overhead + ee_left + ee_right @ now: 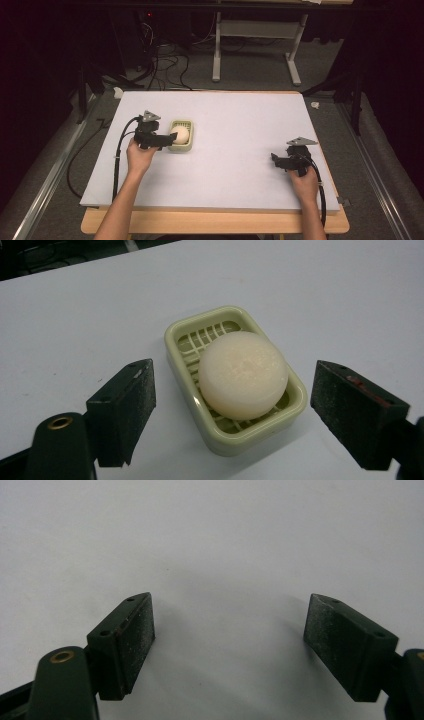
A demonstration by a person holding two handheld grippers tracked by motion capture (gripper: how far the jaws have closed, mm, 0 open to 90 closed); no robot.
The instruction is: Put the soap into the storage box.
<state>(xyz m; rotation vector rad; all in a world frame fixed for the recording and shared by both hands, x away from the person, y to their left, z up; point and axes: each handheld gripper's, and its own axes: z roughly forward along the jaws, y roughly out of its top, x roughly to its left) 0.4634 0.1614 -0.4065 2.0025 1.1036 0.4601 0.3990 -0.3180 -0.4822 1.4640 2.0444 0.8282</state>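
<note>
A pale round soap bar point(243, 375) lies in a light green slatted soap dish point(185, 332) on the white table; the high view has the soap point(180, 133) and dish point(189, 145) left of centre. My left gripper point(232, 405) is open, its jaws standing wide on either side of the dish's near end without touching it. In the high view the left gripper point(167, 140) sits right against the dish's left side. My right gripper point(227, 640) is open over bare table, and appears at the right point(278, 160) with nothing between its jaws.
The white board point(240, 120) rests on a wooden table whose front edge point(215, 222) shows below. A table frame and cables stand on the floor beyond the far edge. A small white object point(315, 105) lies off the board's far right corner.
</note>
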